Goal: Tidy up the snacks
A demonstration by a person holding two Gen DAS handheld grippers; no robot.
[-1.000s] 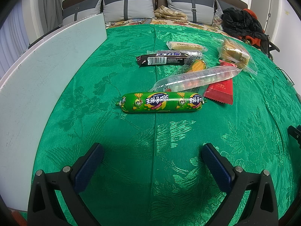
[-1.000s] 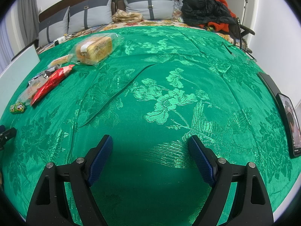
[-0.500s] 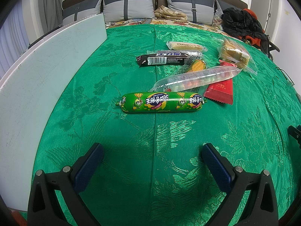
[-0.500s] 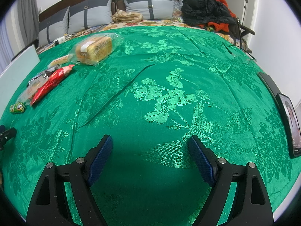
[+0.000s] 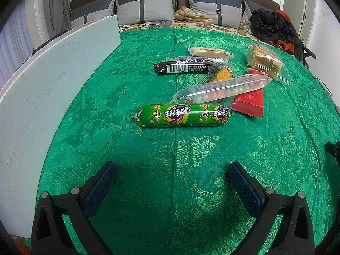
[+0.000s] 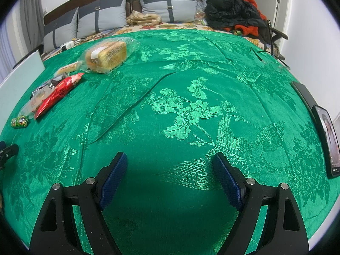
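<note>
Snacks heaped on the bed, nothing picked yet

Our left gripper faces the green sausage – nearest of the pile, so likely first – jaws wide and empty; our right gripper, also wide, waits over bare green bedspread

We are in a bedroom of a home. We look across a bed spread with a green floral brocade cover, ending at a dark wooden headboard with grey pillows propped against it. A folded beige blanket and a heap of black and red clothing lie near the pillows. We see grey curtains to one side, white walls, a door, and a phone resting at the bed's edge.
</note>
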